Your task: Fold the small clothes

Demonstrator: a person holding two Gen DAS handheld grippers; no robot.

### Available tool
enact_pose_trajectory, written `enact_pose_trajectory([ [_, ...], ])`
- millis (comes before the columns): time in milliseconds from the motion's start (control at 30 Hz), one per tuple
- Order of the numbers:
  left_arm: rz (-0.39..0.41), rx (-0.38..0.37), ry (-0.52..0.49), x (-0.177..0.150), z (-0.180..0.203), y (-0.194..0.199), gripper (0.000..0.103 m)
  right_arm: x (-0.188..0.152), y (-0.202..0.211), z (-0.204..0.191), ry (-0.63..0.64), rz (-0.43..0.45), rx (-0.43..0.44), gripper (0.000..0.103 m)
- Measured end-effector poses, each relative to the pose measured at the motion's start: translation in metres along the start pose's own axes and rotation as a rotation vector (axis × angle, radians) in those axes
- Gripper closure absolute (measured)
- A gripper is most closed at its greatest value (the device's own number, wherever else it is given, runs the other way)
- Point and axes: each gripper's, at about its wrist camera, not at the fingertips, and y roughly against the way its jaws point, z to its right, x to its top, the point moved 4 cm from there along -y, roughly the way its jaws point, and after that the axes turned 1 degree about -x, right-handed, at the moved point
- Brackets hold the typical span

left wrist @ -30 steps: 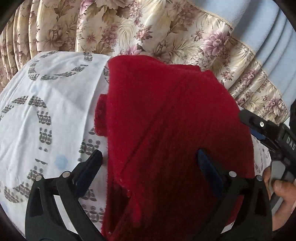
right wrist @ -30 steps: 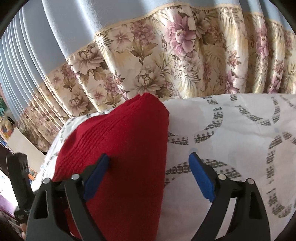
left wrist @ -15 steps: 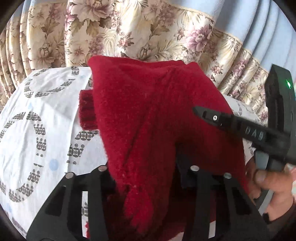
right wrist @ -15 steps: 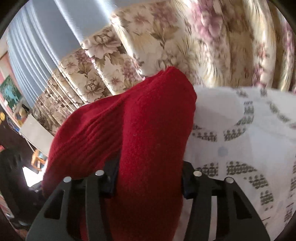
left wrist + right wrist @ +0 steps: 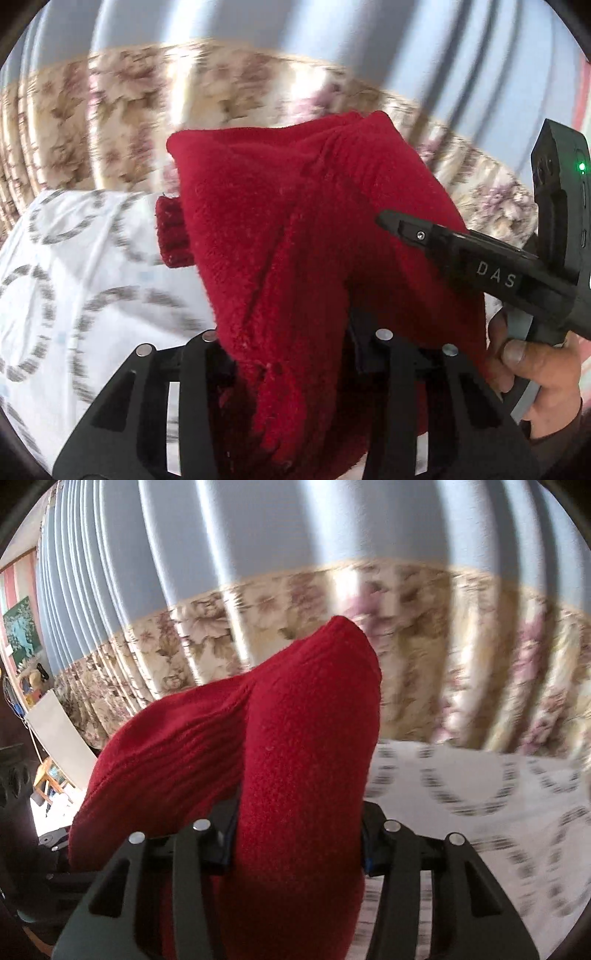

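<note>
Nearest the left wrist camera, the left gripper (image 5: 291,354) has its two black fingers (image 5: 207,362) clenched on a fold of the one red knitted garment (image 5: 295,229), which bunches between them and hangs below the frame. Nearest the right wrist camera, the right gripper (image 5: 295,842) likewise has its fingers (image 5: 384,849) pinched tight on the red knitted garment (image 5: 288,760).

The garment is held up off the surface between the two grippers, its long axis running away from each camera, its far corners pointing up toward the curtain. A ribbed cuff (image 5: 171,230) sticks out on its left side in the left view. There is a single garment, two grippers, and one bare hand (image 5: 535,373) visible, gripping the right gripper's black handle (image 5: 517,280).

Beneath and beyond lies a white sheet printed with grey dotted rings (image 5: 74,280) (image 5: 498,812). Farthest back hangs a pleated curtain, floral beige below and plain blue above (image 5: 221,96) (image 5: 369,590), blurred in both views.
</note>
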Motion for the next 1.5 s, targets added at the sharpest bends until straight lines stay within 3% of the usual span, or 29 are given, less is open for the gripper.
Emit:
enact_pose_trajectory([
  [167, -0.033, -0.021, -0.027, -0.003, 0.082, -0.043, 0.060, -0.002, 0.029, 0.088, 0.000, -0.030, -0.070, 0.055],
  [333, -0.115, 0.034, -0.037, -0.032, 0.128, -0.116, 0.056, -0.044, -0.002, 0.181, -0.047, -0.110, -0.116, 0.051],
  [367, -0.154, 0.053, -0.027, -0.044, 0.129, -0.138, 0.049, -0.057, -0.016, 0.194, -0.074, -0.150, -0.125, 0.048],
  [400, -0.129, 0.068, -0.024, -0.048, 0.131, -0.141, 0.043, -0.067, -0.022, 0.201, -0.088, -0.157, -0.126, 0.043],
  [467, -0.068, 0.126, -0.050, -0.051, 0.132, -0.139, 0.021, -0.078, -0.016, 0.219, -0.152, -0.070, -0.091, 0.030],
  [533, -0.073, 0.113, -0.009, -0.051, 0.124, -0.138, 0.014, -0.080, -0.007, 0.224, -0.158, -0.031, -0.128, 0.019],
  [567, -0.079, 0.105, 0.009, -0.051, 0.121, -0.135, 0.013, -0.080, -0.003, 0.223, -0.151, -0.026, -0.138, 0.018],
  [667, -0.065, 0.129, 0.010, -0.041, 0.113, -0.114, 0.010, -0.073, 0.017, 0.209, -0.111, -0.028, -0.201, 0.018],
  [733, -0.028, 0.169, -0.037, -0.035, 0.110, -0.083, 0.003, -0.073, 0.041, 0.197, -0.073, -0.020, -0.271, 0.015],
  [767, -0.006, 0.207, -0.067, -0.034, 0.105, -0.062, 0.003, -0.074, 0.060, 0.184, -0.059, -0.010, -0.332, 0.009],
  [833, 0.045, 0.274, -0.127, -0.036, 0.092, -0.015, 0.003, -0.082, 0.094, 0.160, -0.066, 0.010, -0.397, 0.008],
  [967, 0.078, 0.400, -0.177, -0.065, 0.056, 0.071, 0.003, -0.107, 0.152, 0.099, -0.041, 0.033, -0.426, 0.004],
  [1100, 0.090, 0.454, -0.131, -0.115, 0.009, 0.141, 0.003, -0.151, 0.190, 0.029, -0.038, 0.061, -0.366, 0.002],
  [1267, 0.116, 0.498, -0.107, -0.168, -0.036, 0.193, 0.003, -0.197, 0.197, -0.041, 0.011, 0.078, -0.330, 0.002],
  [1400, 0.102, 0.565, -0.107, -0.177, -0.060, 0.216, 0.003, -0.212, 0.199, -0.066, 0.038, 0.065, -0.343, 0.002],
  [1500, 0.124, 0.563, -0.073, -0.179, -0.067, 0.230, 0.003, -0.215, 0.198, -0.075, 0.025, 0.075, -0.309, 0.002],
])
